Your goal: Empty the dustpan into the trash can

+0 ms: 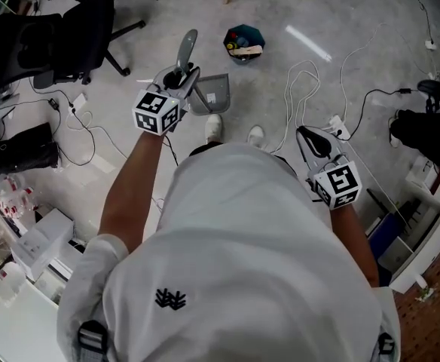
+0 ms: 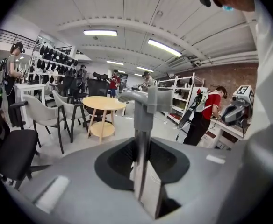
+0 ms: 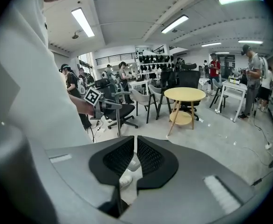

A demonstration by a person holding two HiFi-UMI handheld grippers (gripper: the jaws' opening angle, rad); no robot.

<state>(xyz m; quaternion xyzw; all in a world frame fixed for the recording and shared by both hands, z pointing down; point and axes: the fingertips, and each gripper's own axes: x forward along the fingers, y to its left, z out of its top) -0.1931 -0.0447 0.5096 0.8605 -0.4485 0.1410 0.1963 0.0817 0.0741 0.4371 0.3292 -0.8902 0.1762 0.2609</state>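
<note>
Head view: left gripper (image 1: 181, 78) had the dustpan (image 1: 211, 93) by its handle, near the trash can (image 1: 242, 42) but not over it. Right gripper (image 1: 310, 142) sat idle, well apart.
Left gripper view: jaws clamped on the handle (image 2: 143, 120).
Right gripper view: jaws nearly closed, nothing between.
Looked picked up only; carry-over and tipping not yet done.
</note>
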